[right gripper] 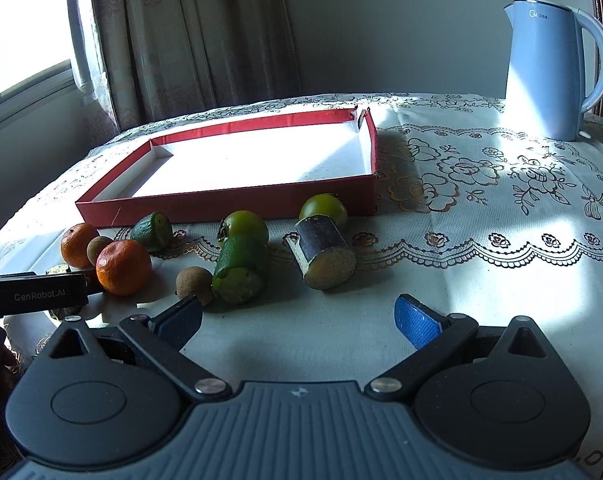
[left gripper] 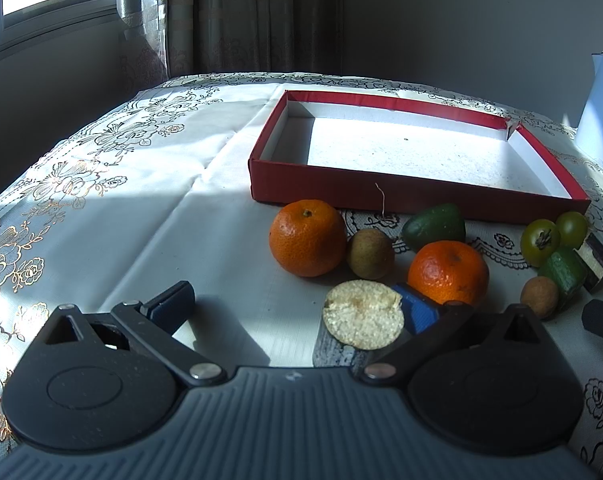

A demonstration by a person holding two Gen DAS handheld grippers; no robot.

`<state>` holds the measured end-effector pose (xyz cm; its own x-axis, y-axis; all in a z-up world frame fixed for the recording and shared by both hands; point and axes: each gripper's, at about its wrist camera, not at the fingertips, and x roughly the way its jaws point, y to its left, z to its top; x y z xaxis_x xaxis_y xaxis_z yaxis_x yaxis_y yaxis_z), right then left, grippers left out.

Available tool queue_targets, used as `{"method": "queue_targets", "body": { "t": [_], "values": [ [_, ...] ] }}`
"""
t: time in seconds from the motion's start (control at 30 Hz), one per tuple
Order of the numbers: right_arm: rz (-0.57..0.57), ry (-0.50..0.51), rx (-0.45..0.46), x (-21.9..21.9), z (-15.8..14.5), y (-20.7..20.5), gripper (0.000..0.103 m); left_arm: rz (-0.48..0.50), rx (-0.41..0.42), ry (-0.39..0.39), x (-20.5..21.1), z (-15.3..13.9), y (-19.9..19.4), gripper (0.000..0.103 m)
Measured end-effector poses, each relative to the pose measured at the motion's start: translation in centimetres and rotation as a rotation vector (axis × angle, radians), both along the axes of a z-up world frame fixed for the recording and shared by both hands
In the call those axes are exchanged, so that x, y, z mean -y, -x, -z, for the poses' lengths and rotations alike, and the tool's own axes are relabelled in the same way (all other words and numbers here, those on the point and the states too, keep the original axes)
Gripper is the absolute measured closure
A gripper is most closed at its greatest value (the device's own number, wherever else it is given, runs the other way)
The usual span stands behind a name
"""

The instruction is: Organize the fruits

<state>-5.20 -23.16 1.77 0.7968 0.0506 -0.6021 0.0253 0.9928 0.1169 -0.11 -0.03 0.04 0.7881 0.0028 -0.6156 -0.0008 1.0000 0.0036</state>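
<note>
Lying on the tabletop [right gripper: 481, 264], which wears a floral lace cloth, the fruits sit in a loose row just in front of the red tray [right gripper: 229, 200], whose white floor holds nothing. From the left wrist view, the left tool [left gripper: 297, 308] hangs low with its jaws spread wide and grips nothing; a cut piece with a pale, grainy face [left gripper: 363, 314] lies between its fingers, close against the blue right pad [left gripper: 415, 312]. Just beyond are two oranges [left gripper: 307, 238] [left gripper: 447, 272] with a small brown fruit [left gripper: 370, 253] between them and a green piece [left gripper: 435, 227] behind.

From the right wrist view, the right tool [right gripper: 297, 320] is likewise wide open and empty. Ahead of it lie a green cut chunk [right gripper: 241, 270], a second small brown fruit [right gripper: 193, 280] just beside it near the left fingertip [right gripper: 181, 316], a dark-skinned cut piece [right gripper: 325, 254], and two green round fruits [right gripper: 245, 226] [right gripper: 323, 208], the farther one near the tray's front wall. A blue kettle [right gripper: 549, 68] stands well apart at the tabletop's far right.
</note>
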Motion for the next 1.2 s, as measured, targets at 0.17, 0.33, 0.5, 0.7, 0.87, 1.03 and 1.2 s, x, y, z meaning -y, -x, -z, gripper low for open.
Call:
{"method": "queue_targets", "body": {
  "t": [0.17, 0.33, 0.5, 0.7, 0.87, 1.03, 1.2],
  "values": [
    [0.070, 0.052, -0.014, 1.1, 0.0, -0.5, 0.000, 0.000, 0.000, 0.000, 0.0, 0.0, 0.0, 0.000],
    [0.098, 0.052, -0.035, 1.4, 0.3, -0.8, 0.000, 0.000, 0.000, 0.000, 0.0, 0.0, 0.0, 0.000],
    [0.102, 0.053, -0.039, 1.4, 0.4, -0.8, 0.000, 0.000, 0.000, 0.000, 0.0, 0.0, 0.0, 0.000],
    [0.103, 0.043, -0.036, 1.5, 0.4, -0.8, 0.000, 0.000, 0.000, 0.000, 0.0, 0.0, 0.0, 0.000],
    [0.103, 0.045, -0.037, 1.5, 0.4, -0.7, 0.000, 0.000, 0.000, 0.000, 0.0, 0.0, 0.0, 0.000],
    [0.103, 0.046, -0.037, 1.6, 0.4, -0.7, 0.000, 0.000, 0.000, 0.000, 0.0, 0.0, 0.0, 0.000],
    [0.103, 0.046, -0.038, 1.5, 0.4, -0.7, 0.000, 0.000, 0.000, 0.000, 0.0, 0.0, 0.0, 0.000]
  ]
}}
